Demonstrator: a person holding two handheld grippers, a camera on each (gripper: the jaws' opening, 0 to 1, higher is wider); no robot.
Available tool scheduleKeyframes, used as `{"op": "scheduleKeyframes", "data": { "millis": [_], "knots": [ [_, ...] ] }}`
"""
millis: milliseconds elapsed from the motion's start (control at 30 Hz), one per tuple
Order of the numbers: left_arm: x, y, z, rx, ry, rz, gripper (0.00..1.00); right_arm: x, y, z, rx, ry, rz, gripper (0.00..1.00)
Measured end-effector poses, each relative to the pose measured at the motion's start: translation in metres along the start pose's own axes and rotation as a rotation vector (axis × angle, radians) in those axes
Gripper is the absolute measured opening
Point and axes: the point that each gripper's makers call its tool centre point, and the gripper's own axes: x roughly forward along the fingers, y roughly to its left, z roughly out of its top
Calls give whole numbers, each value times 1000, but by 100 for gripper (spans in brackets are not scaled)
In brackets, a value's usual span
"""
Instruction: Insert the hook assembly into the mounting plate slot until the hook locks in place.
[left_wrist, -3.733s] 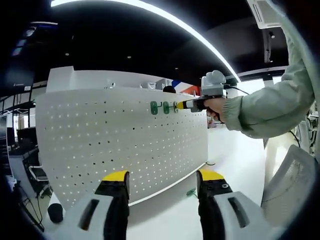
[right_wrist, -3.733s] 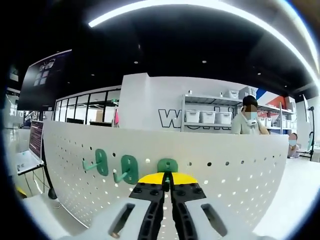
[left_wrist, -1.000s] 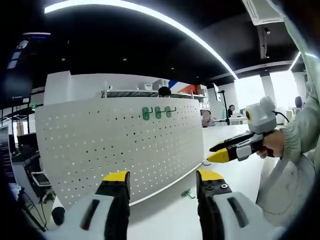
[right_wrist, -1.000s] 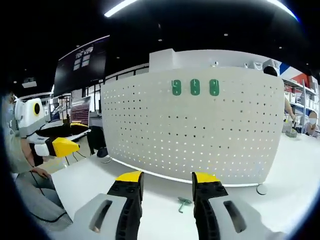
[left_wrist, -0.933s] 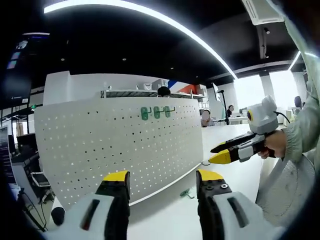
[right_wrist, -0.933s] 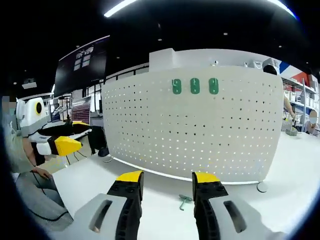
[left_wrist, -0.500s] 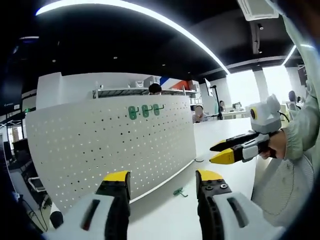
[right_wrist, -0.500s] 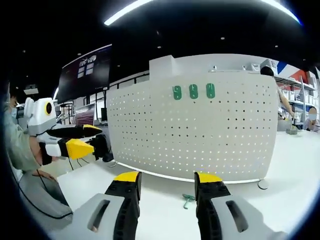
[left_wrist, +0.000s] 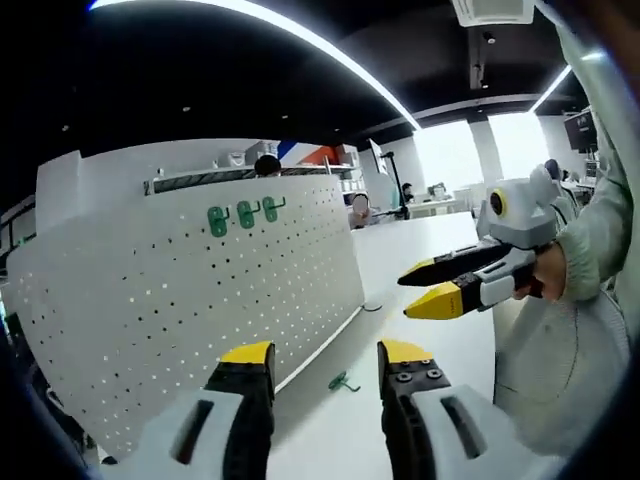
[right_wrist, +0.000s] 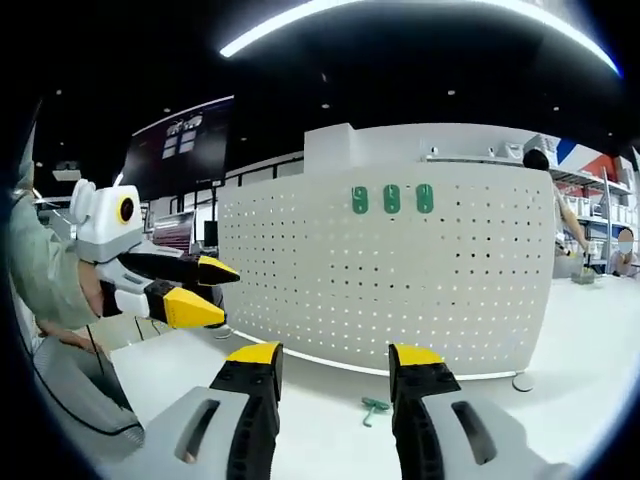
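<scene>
Left gripper view looks out between the left claw, its jaws spread and holding nothing; the right claw is likewise parted and empty. Just past the jaws a small green hook lies loose on the white desk, close to the foot of the upright white pegboard. High on the board three green hooks sit side by side in a row. The loose hook looks small and flat on the desk, so a pinch could skid it under the board's edge or catch it crooked, leaving it unable to enter a slot squarely. Beyond the board are shelves with bins, people at benches, a dark ceiling with a long light strip.
</scene>
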Motion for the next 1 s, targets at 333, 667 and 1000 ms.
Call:
{"op": "scheduleKeyframes", "data": {
  "millis": [333,667,1000],
  "knots": [
    [46,-2,-22,103,83,-120,31,-1,-10,1,27,-15,-32,40],
    [108,-3,-76,236,258,-288,25,-4,-17,4,49,-33,-56,40],
    [151,-6,-126,302,394,-403,24,-7,-28,9,69,-56,-89,40]
  ]
}}
